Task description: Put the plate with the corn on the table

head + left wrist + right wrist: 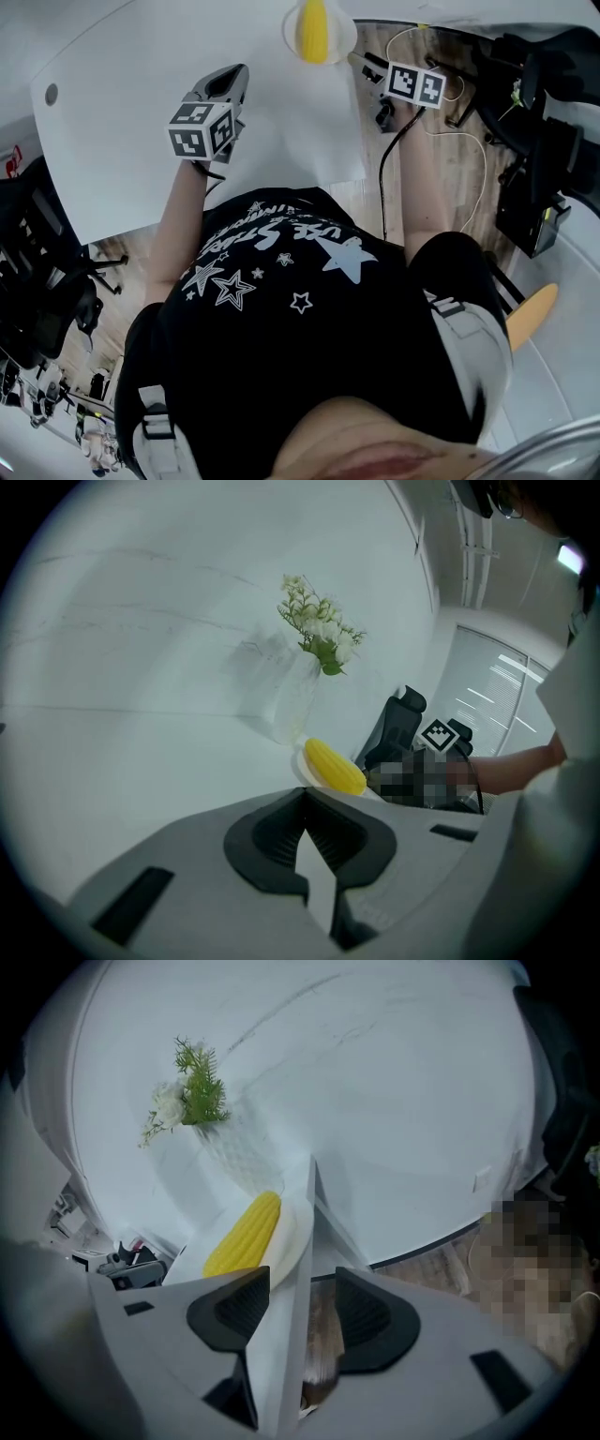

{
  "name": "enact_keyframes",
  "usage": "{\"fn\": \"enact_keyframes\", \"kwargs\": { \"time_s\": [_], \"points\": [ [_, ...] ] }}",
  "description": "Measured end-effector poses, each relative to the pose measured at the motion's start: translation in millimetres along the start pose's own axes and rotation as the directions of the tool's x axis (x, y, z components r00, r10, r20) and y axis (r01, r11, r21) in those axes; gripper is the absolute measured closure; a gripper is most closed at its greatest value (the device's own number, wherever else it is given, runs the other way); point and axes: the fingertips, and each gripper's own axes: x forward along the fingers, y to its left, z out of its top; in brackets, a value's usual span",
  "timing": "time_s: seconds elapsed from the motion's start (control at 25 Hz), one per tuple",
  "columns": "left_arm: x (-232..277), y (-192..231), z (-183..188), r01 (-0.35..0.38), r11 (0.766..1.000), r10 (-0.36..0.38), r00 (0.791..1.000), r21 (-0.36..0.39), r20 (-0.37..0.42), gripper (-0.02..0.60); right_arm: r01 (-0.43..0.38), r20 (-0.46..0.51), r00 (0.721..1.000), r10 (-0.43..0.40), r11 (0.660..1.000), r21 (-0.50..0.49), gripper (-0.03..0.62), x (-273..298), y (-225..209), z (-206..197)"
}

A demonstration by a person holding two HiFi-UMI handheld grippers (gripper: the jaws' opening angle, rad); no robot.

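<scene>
Plate (287, 1237) looks stiff, light, slick; corn (243, 1235) may roll (keep level), so take the rim. Right gripper (302, 1290) open beside plate; left gripper (306, 803) closed, empty.

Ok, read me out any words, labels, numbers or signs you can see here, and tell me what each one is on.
On the shirt: white lettering among printed stars, upside down and warped in the head view, too distorted to read.
On the marker cubes: black and white square patterns only, no letters or numbers.
Nothing else in view carries readable text.
</scene>
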Motion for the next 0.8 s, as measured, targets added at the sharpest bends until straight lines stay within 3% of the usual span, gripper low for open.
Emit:
{"fn": "enact_keyframes", "kwargs": {
  "time_s": [0.32, 0.8],
  "points": [
    [-23.6, 8.1, 0.5, -0.012, 1.000, 0.012, 1.000, -0.013, 0.020, 0.577, 0.156, 0.135, 0.981, -0.141, 0.982, -0.106, 0.379, -36.3, -0.5, 25.3],
    [-90.4, 37.5, -2.8, 0.015, 1.000, -0.015, 0.995, -0.006, 0.096, 0.577, 0.211, 0.254, 0.951, -0.173, 0.969, -0.131, 0.390, -62.0, 75.2, 13.3]
  ]
}}
